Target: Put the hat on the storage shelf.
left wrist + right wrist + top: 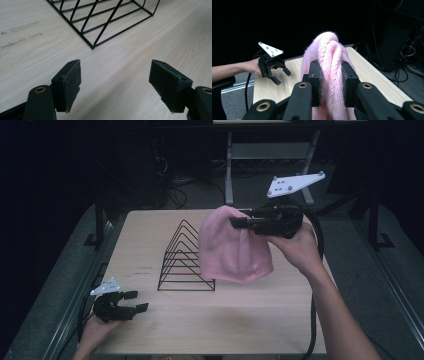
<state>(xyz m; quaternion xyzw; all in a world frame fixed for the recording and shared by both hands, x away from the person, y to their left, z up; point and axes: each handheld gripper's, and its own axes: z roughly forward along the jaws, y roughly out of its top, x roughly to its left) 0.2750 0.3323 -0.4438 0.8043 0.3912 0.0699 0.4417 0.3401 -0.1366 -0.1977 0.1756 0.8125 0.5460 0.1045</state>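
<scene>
1. Left gripper: at the table's near left corner, in front and to the left of the wire rack; jaws apart, nothing between them (bare wood under them in its own view).
2. Right gripper: raised to the right of the rack, jaws clamped on a fold of the hat.
3. Pink knit hat: hanging from that grip, just beside the rack's right side, above the table.
4. Rack: black, triangular, standing mid-table.
</scene>
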